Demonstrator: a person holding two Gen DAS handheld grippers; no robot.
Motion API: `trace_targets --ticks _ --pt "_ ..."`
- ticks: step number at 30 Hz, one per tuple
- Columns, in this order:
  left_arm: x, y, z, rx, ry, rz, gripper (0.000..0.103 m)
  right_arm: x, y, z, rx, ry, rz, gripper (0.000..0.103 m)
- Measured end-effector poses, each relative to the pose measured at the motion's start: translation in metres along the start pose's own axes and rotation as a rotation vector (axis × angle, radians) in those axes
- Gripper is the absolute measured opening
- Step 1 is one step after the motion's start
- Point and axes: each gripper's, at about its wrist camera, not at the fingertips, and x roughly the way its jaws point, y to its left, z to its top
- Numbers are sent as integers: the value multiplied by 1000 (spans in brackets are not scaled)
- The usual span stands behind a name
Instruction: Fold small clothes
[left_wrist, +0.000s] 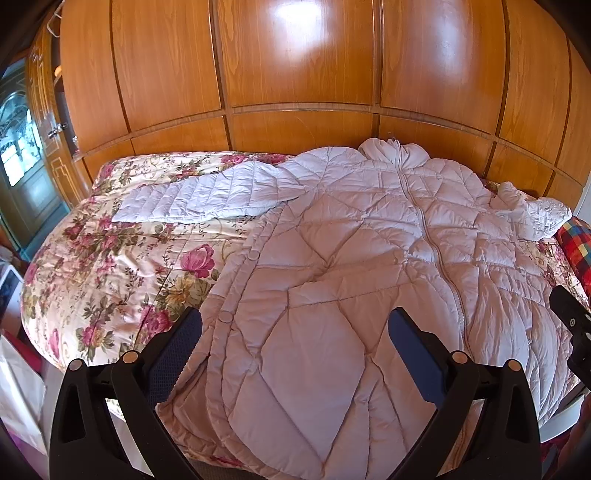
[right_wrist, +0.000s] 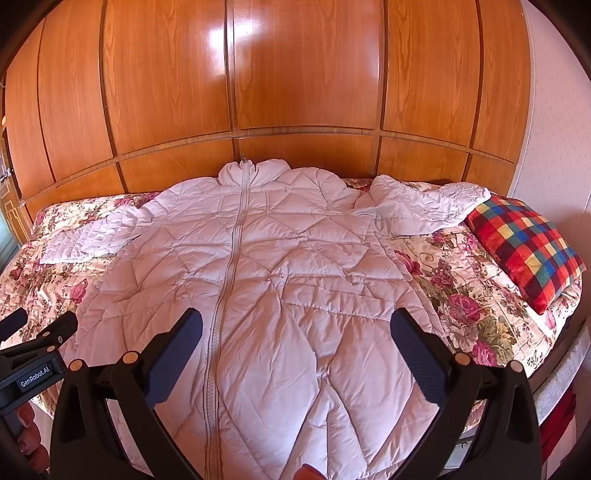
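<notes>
Left wrist view, left tongs (left_wrist: 295, 328) spread above jacket (left_wrist: 369, 236), hem cut off, right tongs (right_wrist: 295, 328) spread.

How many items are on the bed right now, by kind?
Quilted jacket: 1
Plaid cushion: 1
Floral bedspread: 1
Total: 3

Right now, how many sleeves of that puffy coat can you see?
2: the left sleeve lies flat on the floral bedspread; the right sleeve is crumpled beside the checked pillow.
</notes>
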Motion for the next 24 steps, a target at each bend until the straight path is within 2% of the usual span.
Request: trace_targets --ticks 24 --pt "7 -7 -2 7 11 -3 100 2 2 -2 -1 8 8 101"
